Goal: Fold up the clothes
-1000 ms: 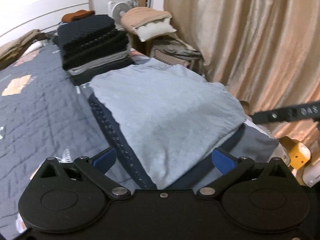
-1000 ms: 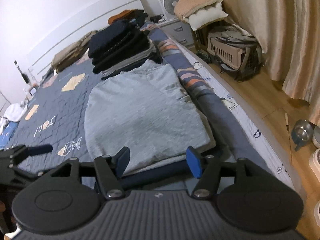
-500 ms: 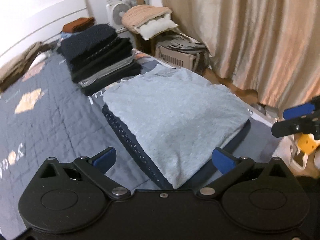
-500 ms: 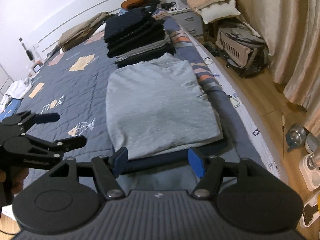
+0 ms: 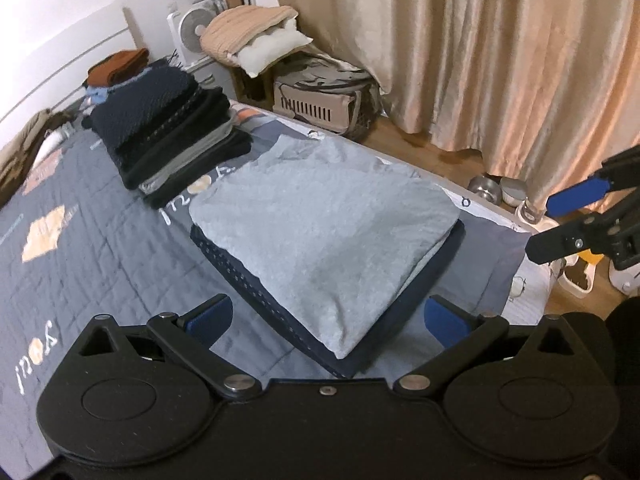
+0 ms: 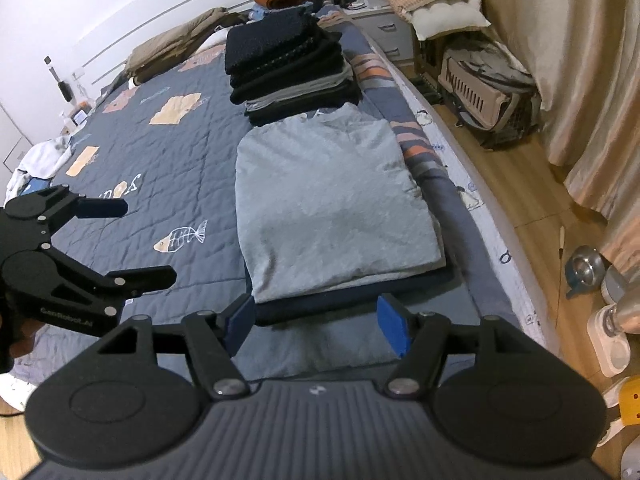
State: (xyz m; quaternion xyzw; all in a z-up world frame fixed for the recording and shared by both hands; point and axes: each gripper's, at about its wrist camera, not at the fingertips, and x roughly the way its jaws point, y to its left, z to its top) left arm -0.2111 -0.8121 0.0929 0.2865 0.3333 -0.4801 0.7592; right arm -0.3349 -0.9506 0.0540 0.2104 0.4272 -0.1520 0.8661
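Bed [image 6: 168, 160] surface serves as your folding area; its quilted cover carries every garment in view. Stack of dark folded clothes [image 6: 288, 68] sits at 12 o'clock from the work zone in the right wrist view, close enough to receive the next item, yet apart from the folding space. Grey shirt [image 6: 332, 208], the task's garment, lies flat and squared just below that stack, near the bed's right edge, resting on a dark navy garment [image 6: 352, 300] whose border shows along its near side. Judged from its even edges, the fold looks complete or nearly so.

Your left tool [image 5: 326, 316] hangs above the shirt's near corner, released, nothing between its blue pads. Your right tool [image 6: 316, 326] is likewise spread, its jaws having just widened slightly, and empty, hovering over the navy border at 6 o'clock. Both are clear of the cloth, so nothing disturbs the fold.
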